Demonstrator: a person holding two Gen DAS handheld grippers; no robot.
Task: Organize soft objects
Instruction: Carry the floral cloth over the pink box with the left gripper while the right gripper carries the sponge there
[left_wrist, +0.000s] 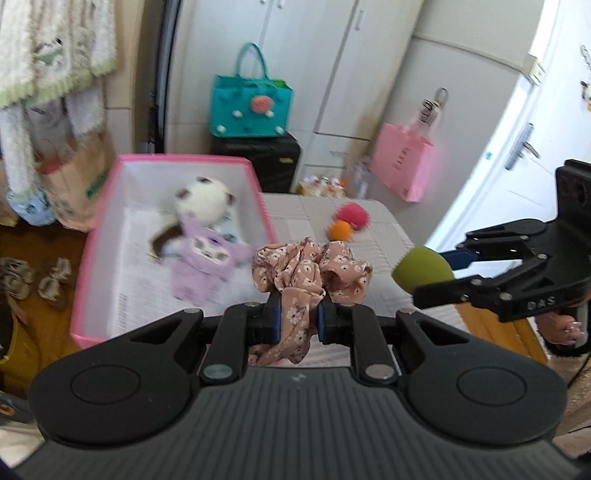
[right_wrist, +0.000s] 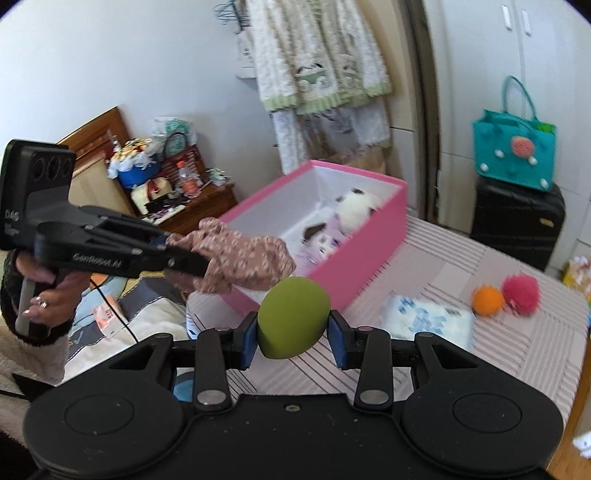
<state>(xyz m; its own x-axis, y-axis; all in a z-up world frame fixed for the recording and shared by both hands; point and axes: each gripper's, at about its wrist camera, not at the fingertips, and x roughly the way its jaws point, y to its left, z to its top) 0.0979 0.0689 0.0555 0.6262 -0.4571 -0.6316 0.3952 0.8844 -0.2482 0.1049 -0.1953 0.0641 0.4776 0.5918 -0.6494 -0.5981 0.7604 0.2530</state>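
While the left hand-held gripper (left_wrist: 297, 317) pinches the floral scrunchie (left_wrist: 308, 271) nearer the pink box (left_wrist: 110, 236), the right hand-held gripper (right_wrist: 293, 330) clamps the green sponge (right_wrist: 291, 317), farther off.

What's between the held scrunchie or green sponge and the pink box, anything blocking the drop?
Nothing visible. The left gripper holds the floral scrunchie and the right gripper holds the green egg-shaped sponge. The pink box is open-topped; a plush toy lies inside, with bare floor beside it.
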